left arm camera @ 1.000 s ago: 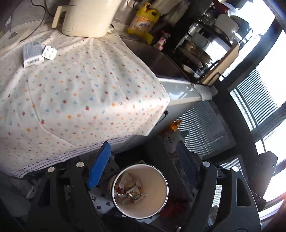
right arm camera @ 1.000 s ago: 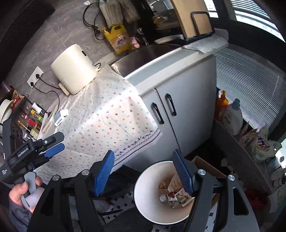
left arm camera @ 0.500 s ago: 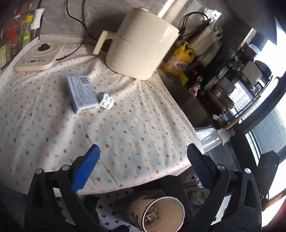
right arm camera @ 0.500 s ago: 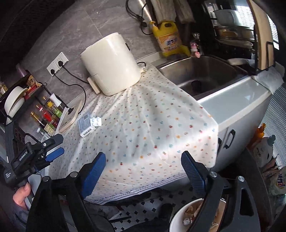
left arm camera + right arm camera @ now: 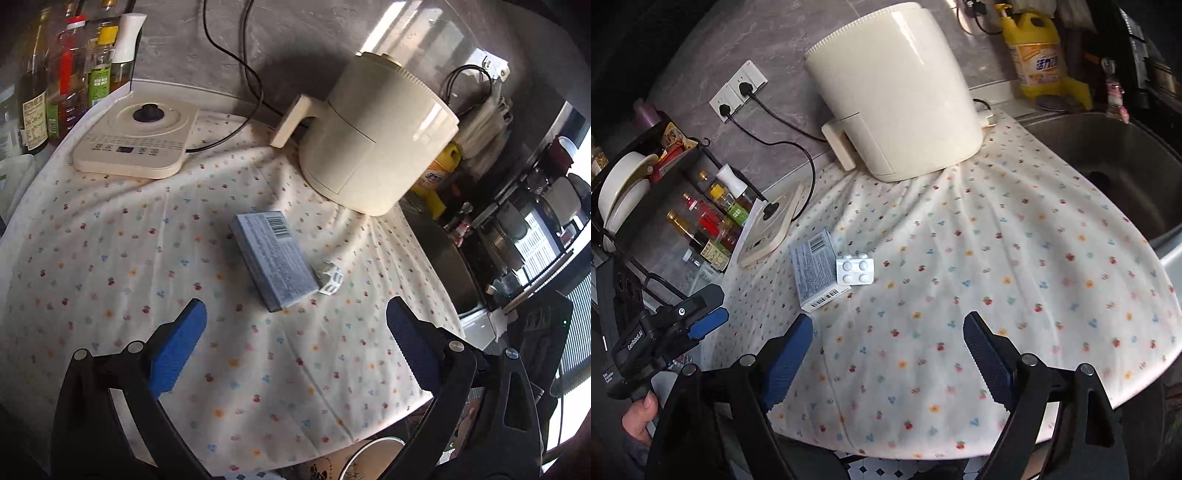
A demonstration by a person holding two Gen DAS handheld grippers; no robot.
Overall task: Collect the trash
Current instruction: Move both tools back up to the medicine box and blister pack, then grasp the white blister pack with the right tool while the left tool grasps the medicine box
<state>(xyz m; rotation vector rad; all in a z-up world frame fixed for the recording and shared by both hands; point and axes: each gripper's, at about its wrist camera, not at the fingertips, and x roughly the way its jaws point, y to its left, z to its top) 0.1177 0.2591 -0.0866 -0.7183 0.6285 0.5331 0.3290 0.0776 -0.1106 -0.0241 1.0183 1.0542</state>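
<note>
Over the cloth-covered counter: both my tools hang above the cloth, neither touching anything.
Left gripper (image 5: 295,325): my blue pads stand wide apart with nothing between them, aimed at the box ahead; it also shows at the left edge of the right wrist view (image 5: 701,325), held in my hand (image 5: 639,413).
Right gripper (image 5: 886,336): its pads are spread wide too, empty, above the near part of the cloth.
Medicine box (image 5: 273,258): a flat grey-blue carton with a barcode, lying on the cloth just beyond my left pads; in the right wrist view (image 5: 816,269) it sits ahead and to the left of my right gripper.
Blister pack (image 5: 855,270): a small white square with four pills, touching the box's side; from the left wrist camera (image 5: 329,277) it looks propped at an angle against the carton.
Tablecloth (image 5: 1015,266): white with small coloured prints, draped over the counter's edge.
Air fryer (image 5: 373,140): a cream drum with a handle, standing on the far part of the cloth behind the box.
Kettle base (image 5: 136,140): a cream panel with a black knob, far left on the cloth, its cord running up the wall.
Oil and sauce bottles (image 5: 62,74): grouped at the far left corner.
Sink (image 5: 1108,158): steel basin to the right of the cloth.
Yellow detergent bottle (image 5: 1038,55): behind the sink, by the wall.
Trash bin (image 5: 373,458): only a sliver of its pale rim shows below the counter edge, near my left gripper's right finger.
</note>
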